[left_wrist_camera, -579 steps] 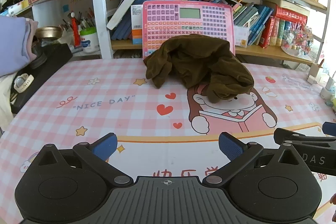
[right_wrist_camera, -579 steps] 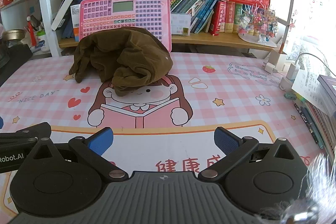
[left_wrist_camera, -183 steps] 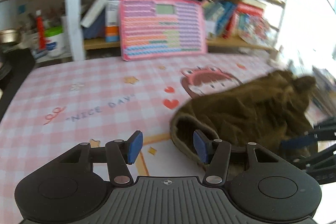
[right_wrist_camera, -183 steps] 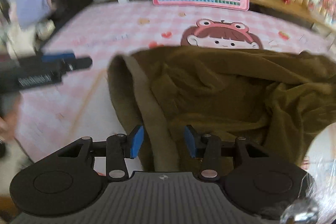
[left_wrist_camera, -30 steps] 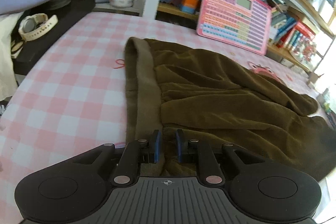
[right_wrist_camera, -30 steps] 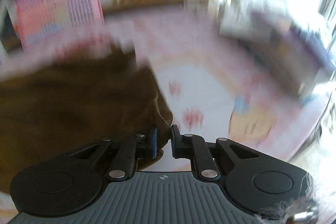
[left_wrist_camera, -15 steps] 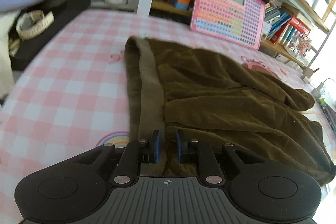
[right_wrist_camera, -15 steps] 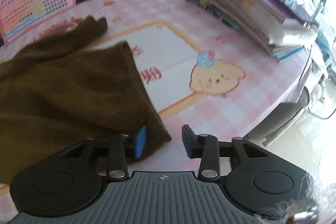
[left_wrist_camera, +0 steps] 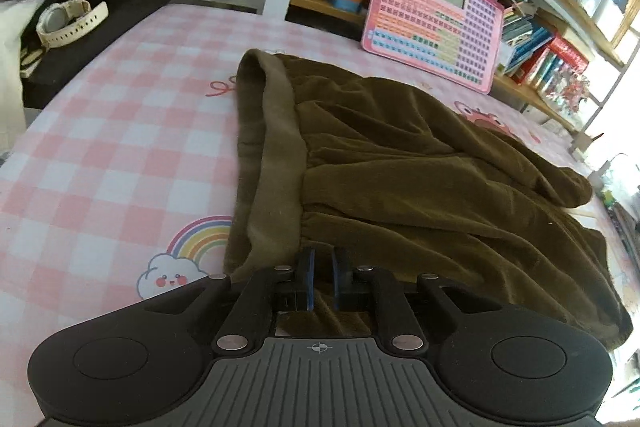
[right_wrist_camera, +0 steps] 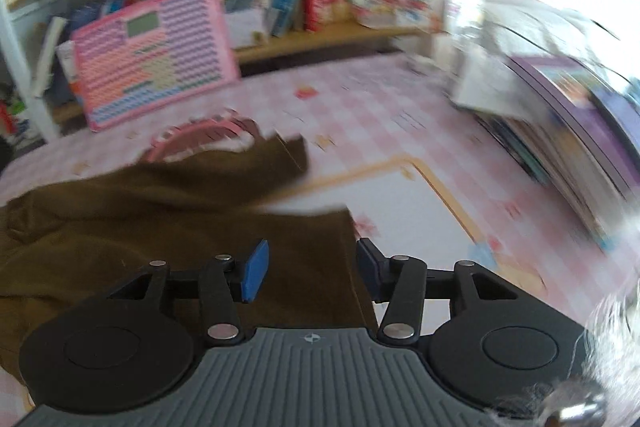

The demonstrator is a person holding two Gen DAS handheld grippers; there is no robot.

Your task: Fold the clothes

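We see the brown trousers (left_wrist_camera: 400, 167) spread flat across the pink checked table (left_wrist_camera: 120, 147), waistband toward the table's left edge and legs running toward its right edge. Our left hand-held gripper (left_wrist_camera: 322, 279) is closing, its blue pads nearly together and pinching the waistband's near corner at the table's front edge. Our right hand-held gripper (right_wrist_camera: 308, 269) is opening, its pads spread apart above the near leg's hem without pressing it; that view is blurred. A pink keyboard toy (left_wrist_camera: 432, 15) leans against the shelf at the table's far edge, and a white watch (left_wrist_camera: 68, 19) lies beyond its left edge.
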